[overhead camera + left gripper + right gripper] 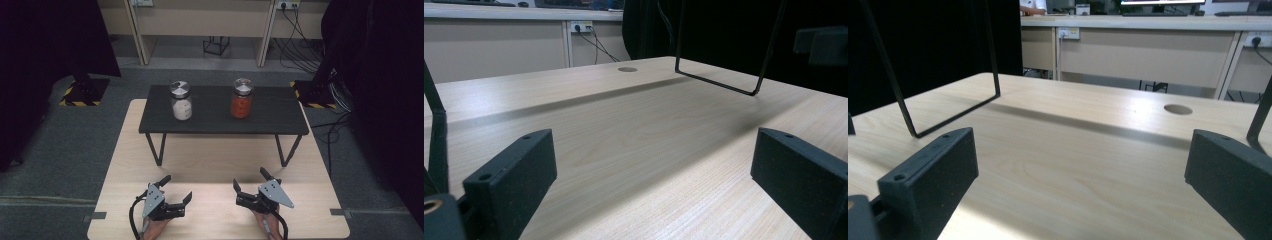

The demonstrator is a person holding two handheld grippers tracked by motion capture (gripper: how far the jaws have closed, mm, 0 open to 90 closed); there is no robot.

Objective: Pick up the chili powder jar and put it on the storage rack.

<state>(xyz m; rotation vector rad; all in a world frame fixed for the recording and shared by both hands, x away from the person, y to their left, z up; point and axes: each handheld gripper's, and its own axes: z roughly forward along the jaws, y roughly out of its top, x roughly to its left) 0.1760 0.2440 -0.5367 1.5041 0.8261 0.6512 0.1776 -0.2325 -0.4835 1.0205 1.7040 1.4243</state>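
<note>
While both waited: left tool (176, 190) and right tool (248, 182) stood apart, empty, lower frame.
Nearest things: white-filled glass jar with steel lid (180, 100), red-filled glass jar (241, 98), upper centre.
Handling: likely heavy, slippery, breakable; grip the glass body below the lid.

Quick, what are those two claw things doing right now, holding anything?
Left gripper: open, holding nothing.
Right gripper: open, holding nothing.

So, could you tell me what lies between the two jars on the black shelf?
In the high view, nothing: bare black shelf separates the white-filled jar from the orange-filled jar.
</note>
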